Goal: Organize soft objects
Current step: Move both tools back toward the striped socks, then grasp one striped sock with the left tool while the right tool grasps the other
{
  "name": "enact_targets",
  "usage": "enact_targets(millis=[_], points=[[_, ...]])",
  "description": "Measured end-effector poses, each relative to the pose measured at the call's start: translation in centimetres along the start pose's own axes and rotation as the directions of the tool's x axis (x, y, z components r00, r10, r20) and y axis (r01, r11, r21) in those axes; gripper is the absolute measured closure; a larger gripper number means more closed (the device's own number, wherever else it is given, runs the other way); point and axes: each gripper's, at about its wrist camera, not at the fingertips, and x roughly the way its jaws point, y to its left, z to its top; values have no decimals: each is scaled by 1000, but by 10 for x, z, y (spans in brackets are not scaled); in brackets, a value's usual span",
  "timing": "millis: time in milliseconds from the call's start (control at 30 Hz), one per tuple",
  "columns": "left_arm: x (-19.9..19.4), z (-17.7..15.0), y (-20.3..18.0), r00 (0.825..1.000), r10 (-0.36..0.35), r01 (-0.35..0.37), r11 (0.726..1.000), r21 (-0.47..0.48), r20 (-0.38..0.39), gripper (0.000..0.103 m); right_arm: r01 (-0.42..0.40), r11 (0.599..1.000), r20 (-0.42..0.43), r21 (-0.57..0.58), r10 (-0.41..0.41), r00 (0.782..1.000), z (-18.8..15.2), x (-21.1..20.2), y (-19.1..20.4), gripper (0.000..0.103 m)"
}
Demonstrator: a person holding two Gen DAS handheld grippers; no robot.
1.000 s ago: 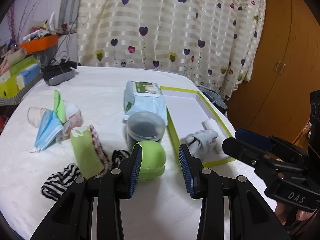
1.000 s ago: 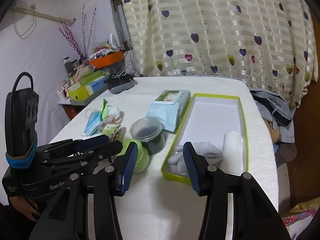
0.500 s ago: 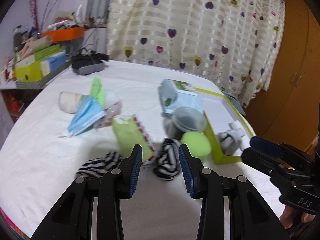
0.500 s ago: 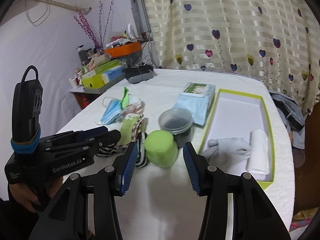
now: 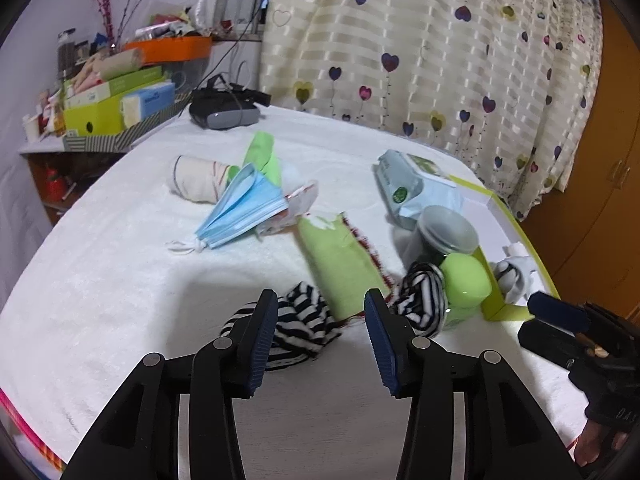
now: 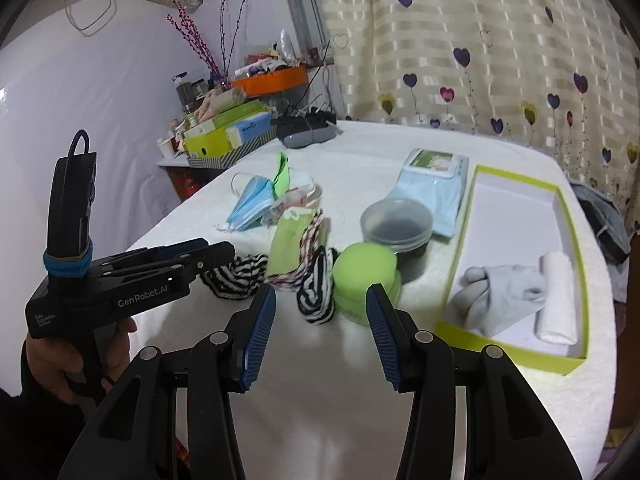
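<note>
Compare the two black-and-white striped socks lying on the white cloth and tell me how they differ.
The left striped sock lies spread low beside the left gripper; the right striped sock is bunched into a taller loop. The left one sits apart from the green round container; the right one lies right against it. A green folded cloth separates them. Both share the same stripes and sit outside the green-rimmed box.

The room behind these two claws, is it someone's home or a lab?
Most likely a home, perhaps a bedroom: a heart-print curtain, a wooden wardrobe door, and a cluttered side shelf beside a white-covered table.
</note>
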Motion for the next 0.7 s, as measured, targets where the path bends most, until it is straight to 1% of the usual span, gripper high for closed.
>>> enact_targets(millis=[100,167,267,500,700], points=[[4,-1,4,1000,0,0,1000,7,-8,58,-9,1000,-30,1,9,1000,-4,10,2,55],[7,-3,5,1000,1,-1,1000,18,-15,55,-22,1000,-51,9,22,998,-7,17,3,55],[14,-7,10,999,13,-12,1000,26,-34,54,-30,999,-79,27,32,996,-10,26,1,55],[29,-10,22,997,36,-35,999,25,-64,52,-33,996,-170,83,47,984,-17,57,-3,55],[41,-15,27,994,47,-44,998,34,-98,52,-20,992,-203,126,45,978,-19,74,-5,55]])
